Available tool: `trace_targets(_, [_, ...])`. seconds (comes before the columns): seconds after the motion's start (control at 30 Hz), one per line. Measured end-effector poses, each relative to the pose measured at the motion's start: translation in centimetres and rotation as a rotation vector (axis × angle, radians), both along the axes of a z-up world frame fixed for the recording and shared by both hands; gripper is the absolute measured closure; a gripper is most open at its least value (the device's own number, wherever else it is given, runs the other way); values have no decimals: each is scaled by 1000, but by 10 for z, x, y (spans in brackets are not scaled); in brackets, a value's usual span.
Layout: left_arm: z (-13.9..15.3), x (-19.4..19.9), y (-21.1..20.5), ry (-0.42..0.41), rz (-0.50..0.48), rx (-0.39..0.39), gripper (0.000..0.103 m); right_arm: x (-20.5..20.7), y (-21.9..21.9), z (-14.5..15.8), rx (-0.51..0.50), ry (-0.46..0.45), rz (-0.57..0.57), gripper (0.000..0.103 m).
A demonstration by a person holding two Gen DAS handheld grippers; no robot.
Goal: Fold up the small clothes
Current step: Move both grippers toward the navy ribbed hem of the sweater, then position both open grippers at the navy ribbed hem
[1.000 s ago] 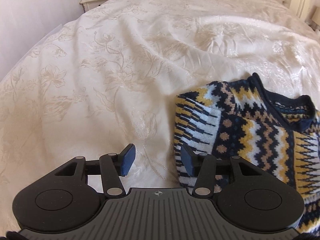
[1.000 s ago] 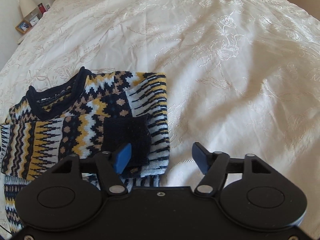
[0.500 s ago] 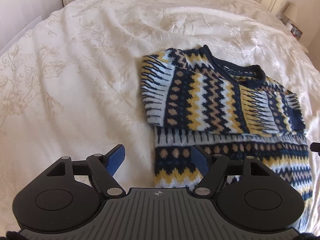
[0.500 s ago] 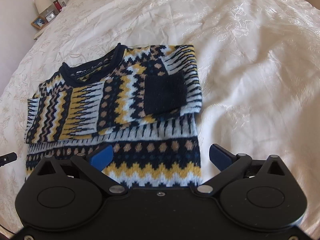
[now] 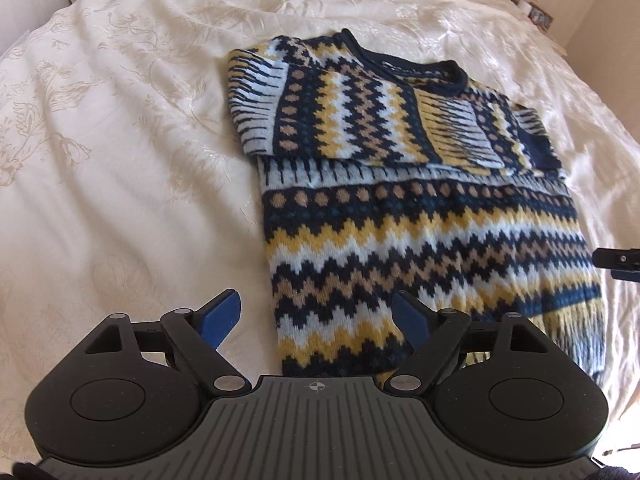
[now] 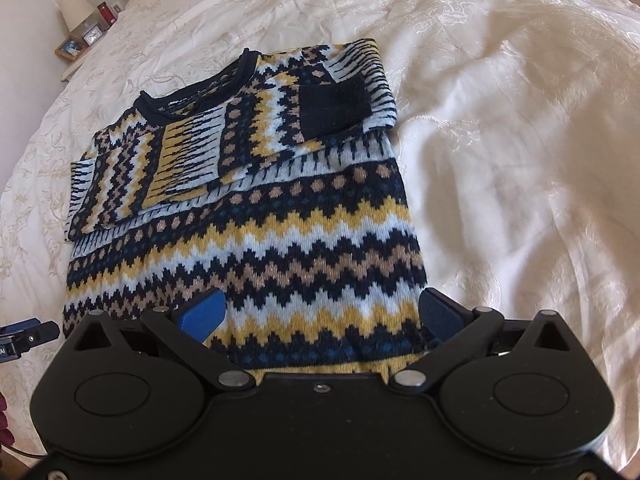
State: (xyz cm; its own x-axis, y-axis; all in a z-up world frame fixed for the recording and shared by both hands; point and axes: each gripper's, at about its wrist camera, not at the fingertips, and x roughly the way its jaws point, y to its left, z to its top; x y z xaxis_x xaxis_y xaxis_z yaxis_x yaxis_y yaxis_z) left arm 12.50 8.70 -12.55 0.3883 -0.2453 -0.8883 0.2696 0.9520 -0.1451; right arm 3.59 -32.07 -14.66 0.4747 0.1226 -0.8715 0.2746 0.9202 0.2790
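Here I hold both grippers with jaws spread wide, empty: left gripper (image 5: 316, 314) and right gripper (image 6: 322, 312) over the hem of the sweater (image 5: 420, 208) on the bedspread (image 5: 120, 160).

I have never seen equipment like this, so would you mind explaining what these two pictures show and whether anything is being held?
No robot is here: a person carries a two-finger gripper in each hand, and each gripper has a fisheye camera looking forward along its fingers. One picture comes from the left gripper, the other from the right gripper; the black plastic at the bottom is the tool itself. Both stand open with blue pads apart, holding nothing. On the cream bedspread lies a patterned knitted sweater, its sleeves already folded across the chest. Both grippers sit near its bottom hem. A bedside table shows in the corner.
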Motion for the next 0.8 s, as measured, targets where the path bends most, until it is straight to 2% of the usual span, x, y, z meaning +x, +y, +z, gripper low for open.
trace_targets(0.2, [-7, -23, -6, 26, -40, -8, 21, -22, 9, -4, 22, 11, 7, 1])
trace_targets(0.57, [-3, -80, -9, 23, 62, 19, 21, -63, 6, -21, 48, 35, 127, 1])
trace_targets(0.8, [-9, -130, -19, 15, 75, 41, 21, -95, -10, -28, 78, 35, 169, 0])
